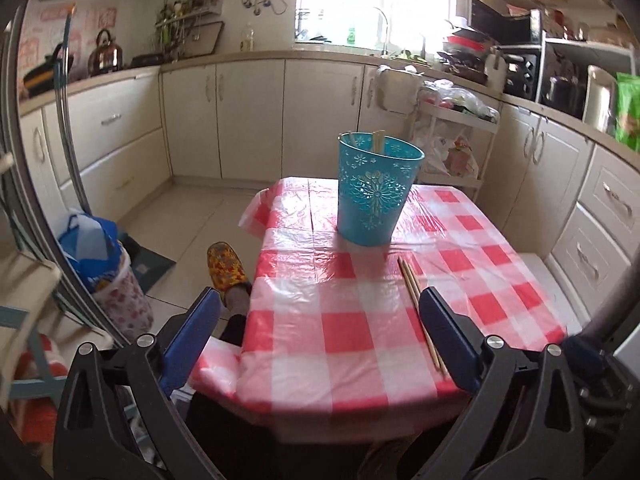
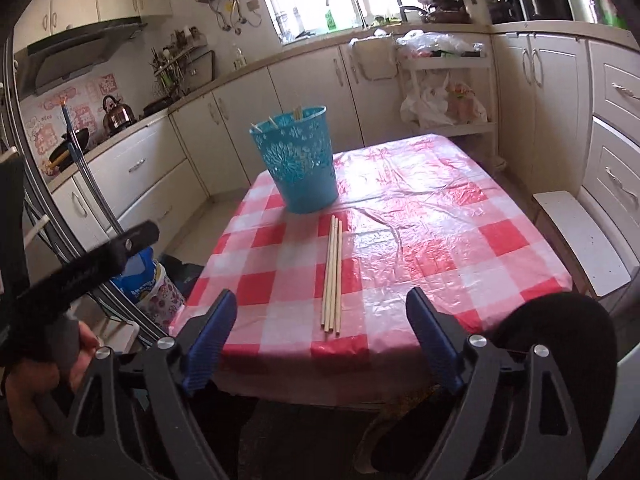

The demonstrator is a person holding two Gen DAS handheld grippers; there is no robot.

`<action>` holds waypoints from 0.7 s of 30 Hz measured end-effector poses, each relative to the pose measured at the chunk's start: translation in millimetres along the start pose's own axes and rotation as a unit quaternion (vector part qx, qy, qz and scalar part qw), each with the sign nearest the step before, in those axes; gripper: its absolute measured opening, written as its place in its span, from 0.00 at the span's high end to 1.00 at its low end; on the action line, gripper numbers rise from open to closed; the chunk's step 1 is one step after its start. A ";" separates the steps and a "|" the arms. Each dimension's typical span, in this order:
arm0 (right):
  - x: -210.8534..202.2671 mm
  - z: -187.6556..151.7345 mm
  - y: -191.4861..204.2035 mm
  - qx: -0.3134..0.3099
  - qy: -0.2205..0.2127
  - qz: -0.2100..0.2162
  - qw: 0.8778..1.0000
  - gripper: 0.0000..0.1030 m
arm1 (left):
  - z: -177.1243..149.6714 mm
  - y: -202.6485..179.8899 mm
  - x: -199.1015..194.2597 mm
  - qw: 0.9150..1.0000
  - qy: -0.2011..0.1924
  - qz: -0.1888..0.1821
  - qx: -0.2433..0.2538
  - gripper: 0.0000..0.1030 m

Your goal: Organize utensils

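Both grippers (image 1: 320,312) (image 2: 320,312) gape wide, empty, above chopsticks (image 2: 332,276) lying beside a blue bin (image 2: 296,164).

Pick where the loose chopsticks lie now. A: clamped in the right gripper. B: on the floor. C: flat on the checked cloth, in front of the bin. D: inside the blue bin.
C: the chopsticks lie side by side on the cloth, just short of the bin, and touch neither open gripper.

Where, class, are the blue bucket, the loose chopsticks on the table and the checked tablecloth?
blue bucket (image 2: 306,168): right wrist view, patterned side wall.
loose chopsticks (image 2: 333,276): right wrist view, middle of the bundle.
checked tablecloth (image 2: 440,248): right wrist view, bare patch.
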State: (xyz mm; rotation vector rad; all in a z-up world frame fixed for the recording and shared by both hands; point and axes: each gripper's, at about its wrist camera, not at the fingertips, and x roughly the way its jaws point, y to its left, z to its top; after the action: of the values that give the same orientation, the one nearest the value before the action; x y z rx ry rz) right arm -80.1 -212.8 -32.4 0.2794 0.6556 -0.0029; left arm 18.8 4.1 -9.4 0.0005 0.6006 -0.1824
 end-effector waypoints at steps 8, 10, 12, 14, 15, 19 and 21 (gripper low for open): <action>-53.3 0.3 33.6 -0.025 -0.026 0.009 0.999 0.11 | -11.6 -1.9 -62.0 0.999 0.006 0.023 0.022 0.07; -67.3 -2.2 38.3 -0.034 -0.035 0.004 0.999 0.08 | -15.4 0.8 -75.6 1.000 0.006 0.017 0.018 0.07; -76.5 -3.6 41.1 -0.038 -0.039 -0.001 0.999 0.08 | -19.1 1.9 -85.7 1.000 0.008 0.012 0.018 0.07; -84.6 -4.5 41.3 -0.036 -0.043 -0.001 0.998 0.07 | -22.0 3.1 -94.0 1.000 0.006 0.008 0.021 0.07; -87.2 -4.4 42.0 -0.037 -0.046 -0.003 0.998 0.07 | -22.6 2.6 -96.1 1.000 0.005 0.007 0.023 0.07; -90.0 -6.5 45.3 -0.046 -0.049 -0.011 0.998 0.07 | -23.1 6.3 -105.9 1.000 0.015 -0.014 0.018 0.07; -90.7 -8.9 45.9 -0.048 -0.048 -0.014 0.998 0.07 | -23.4 5.7 -106.1 0.999 0.028 -0.022 0.016 0.07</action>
State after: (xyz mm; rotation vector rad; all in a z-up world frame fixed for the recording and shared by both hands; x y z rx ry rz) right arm -153.3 -174.1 27.1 0.1769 0.5629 -0.0111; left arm -79.2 29.0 30.6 0.0228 0.6533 -0.2346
